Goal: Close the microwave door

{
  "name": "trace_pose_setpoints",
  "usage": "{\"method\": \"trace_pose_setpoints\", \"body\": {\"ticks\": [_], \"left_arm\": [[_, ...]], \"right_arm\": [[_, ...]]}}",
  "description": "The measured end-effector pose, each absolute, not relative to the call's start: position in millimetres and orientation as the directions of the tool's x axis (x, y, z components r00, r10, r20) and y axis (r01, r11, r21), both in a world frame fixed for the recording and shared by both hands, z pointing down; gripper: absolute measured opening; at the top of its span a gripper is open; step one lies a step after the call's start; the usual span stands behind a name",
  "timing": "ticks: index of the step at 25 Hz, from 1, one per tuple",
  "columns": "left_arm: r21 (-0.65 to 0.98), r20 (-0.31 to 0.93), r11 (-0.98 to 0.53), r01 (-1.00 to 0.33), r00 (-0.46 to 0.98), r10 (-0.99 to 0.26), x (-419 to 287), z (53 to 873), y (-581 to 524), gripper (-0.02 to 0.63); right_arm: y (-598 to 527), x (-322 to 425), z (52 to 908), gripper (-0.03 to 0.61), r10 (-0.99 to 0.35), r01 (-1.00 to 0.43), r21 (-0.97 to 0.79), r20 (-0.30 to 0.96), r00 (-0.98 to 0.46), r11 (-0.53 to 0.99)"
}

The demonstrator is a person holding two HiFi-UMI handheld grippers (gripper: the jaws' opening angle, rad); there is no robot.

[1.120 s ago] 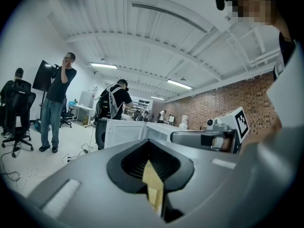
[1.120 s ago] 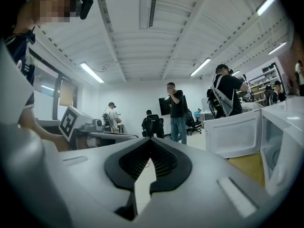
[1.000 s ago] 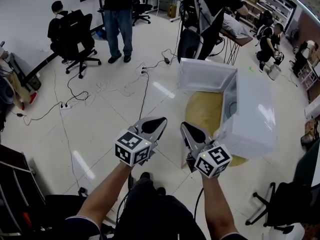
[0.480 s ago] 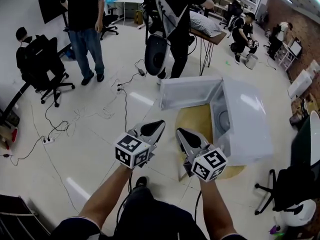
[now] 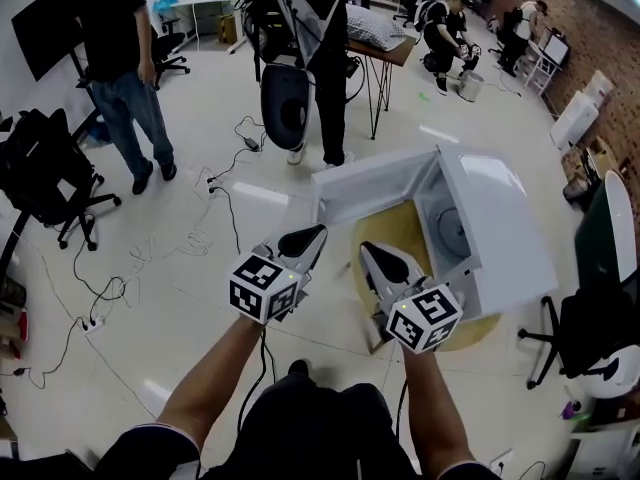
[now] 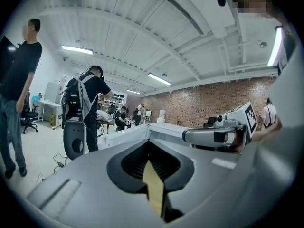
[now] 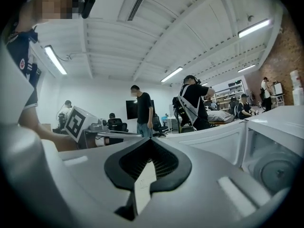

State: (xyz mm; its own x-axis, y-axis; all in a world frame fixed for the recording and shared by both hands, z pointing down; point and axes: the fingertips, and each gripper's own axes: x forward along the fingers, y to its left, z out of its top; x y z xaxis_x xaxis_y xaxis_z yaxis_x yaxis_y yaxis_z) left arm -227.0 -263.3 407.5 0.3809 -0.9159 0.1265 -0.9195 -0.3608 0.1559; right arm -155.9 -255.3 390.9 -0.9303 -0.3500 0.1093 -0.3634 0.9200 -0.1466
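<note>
While both grippers hover side by side over white floor [image 5: 180, 308], microwave [image 5: 500, 238] sits ahead-right on round wooden table [image 5: 390, 233]. Door [image 5: 365, 188] hangs wide open, swung out to left. Glass turntable [image 5: 452, 236] shows inside cavity. Left gripper [image 5: 308, 238]: jaws clenched together, nothing between. Right gripper [image 5: 370, 256]: jaws likewise pressed tight, empty, tips near table edge, apart from door. Person in jeans [image 5: 120, 68] stands far left. Cables [image 5: 225, 203] trail across floor.
</note>
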Motion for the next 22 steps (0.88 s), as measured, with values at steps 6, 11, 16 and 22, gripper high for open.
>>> {"method": "trace_pose_setpoints", "body": {"ticks": [6, 11, 16, 22], "left_arm": [[0.122, 0.139, -0.383, -0.916, 0.398, -0.907, -250.0, 404.4, -289.2, 0.005], [0.1, 0.138, -0.39, -0.915, 0.401, -0.906, -251.4, 400.5, -309.4, 0.005], [0.088, 0.162, -0.388, -0.917, 0.398, -0.903, -261.7, 408.8, -320.9, 0.005], [-0.055, 0.247, -0.362, -0.931, 0.339, -0.908, -289.0, 421.8, -356.1, 0.003]], "right_arm": [[-263.4, -165.7, 386.5, 0.002, -0.388, -0.398, -0.158, 0.092, -0.917, 0.903], [-266.1, -160.3, 387.0, 0.002, -0.39, -0.403, -0.136, 0.114, -0.914, 0.905], [-267.6, -162.6, 389.0, 0.002, -0.409, -0.423, -0.135, 0.12, -0.905, 0.896], [-271.7, -159.1, 394.6, 0.002, -0.43, -0.447, -0.147, 0.134, -0.893, 0.882]]}}
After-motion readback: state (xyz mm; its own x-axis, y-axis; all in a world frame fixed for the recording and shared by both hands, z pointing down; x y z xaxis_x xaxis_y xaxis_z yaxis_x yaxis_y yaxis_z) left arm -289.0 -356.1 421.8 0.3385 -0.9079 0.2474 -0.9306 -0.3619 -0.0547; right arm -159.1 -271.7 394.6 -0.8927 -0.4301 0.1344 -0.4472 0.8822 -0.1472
